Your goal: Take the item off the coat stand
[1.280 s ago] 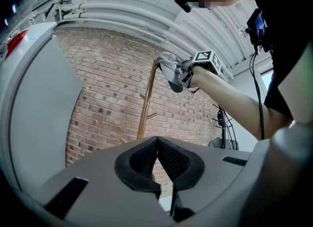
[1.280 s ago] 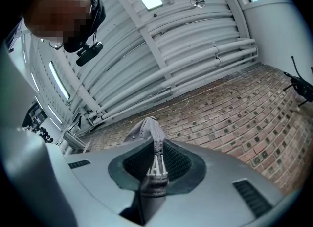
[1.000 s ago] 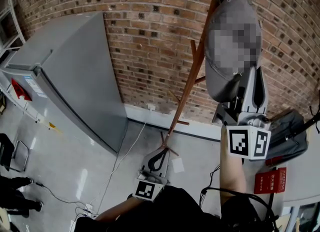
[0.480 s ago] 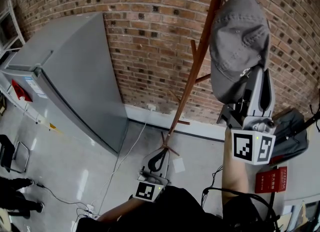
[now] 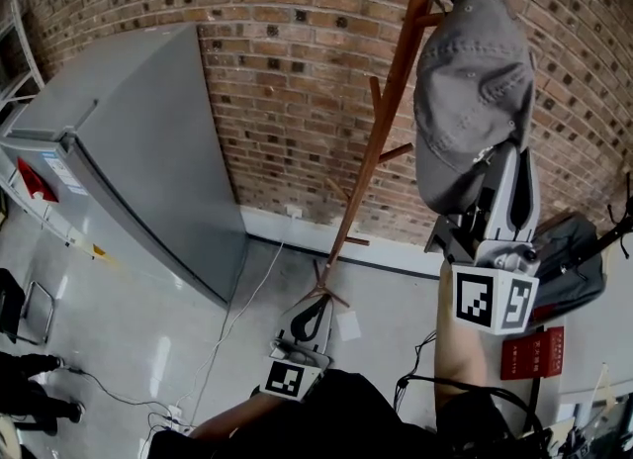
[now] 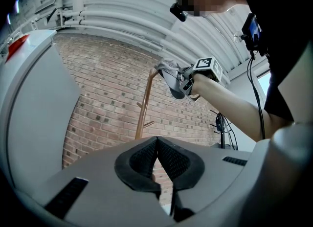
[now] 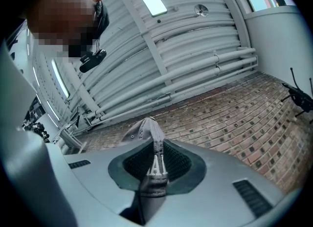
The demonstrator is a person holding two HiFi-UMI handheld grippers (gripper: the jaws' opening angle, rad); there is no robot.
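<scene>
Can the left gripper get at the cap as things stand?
Probably not from there. The left gripper hangs low, near the coat stand's foot, fingers together, while the cap sits on the stand's top. The right gripper clamps the cap's lower edge, so that side is taken.

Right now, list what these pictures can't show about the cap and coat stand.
Head view: grey cap covers its peg on the coat stand; hooked or free, unclear.
Right gripper view: right tongs, shut on the cap, block most of it; stand out of frame.
Left gripper view: cap tiny.
</scene>
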